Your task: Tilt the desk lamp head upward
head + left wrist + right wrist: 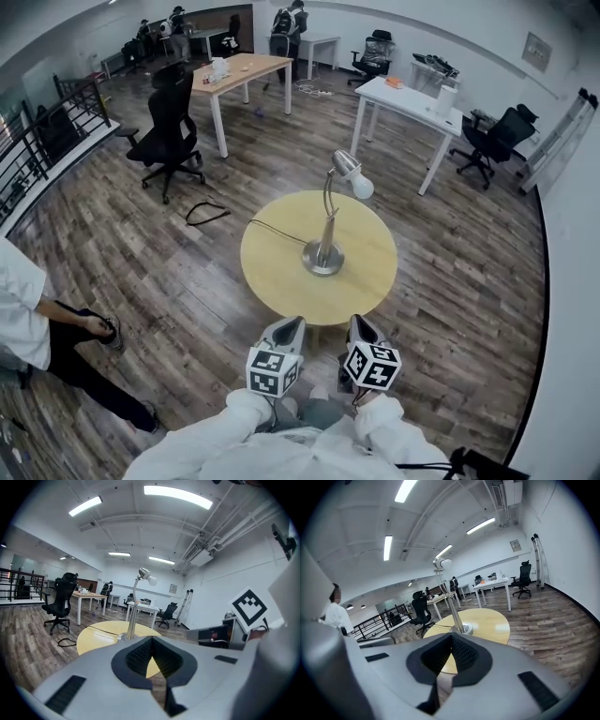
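The left gripper (151, 639) has its jaws pressed together with nothing between them, the ribbed dark pads meeting at the tips; the right gripper (451, 636) is closed the same way and also holds nothing. Both hover side by side just short of the near edge of the round yellow table (281, 281), apart from everything on it, each with its marker cube (272, 372) above a white sleeve (234, 422). The desk lamp (325, 239) stands near the middle of the table on a round metal base (323, 260). Its thin stem (328, 211) curves over at the top to the lamp head (346, 166), which droops toward the far right with a white bulb (363, 188) at its mouth. A black cable (274, 230) runs from the base across the tabletop to its left edge. Beyond the table, on the wooden floor (450, 281), stand a black office chair (171, 131) and white desks (408, 103)
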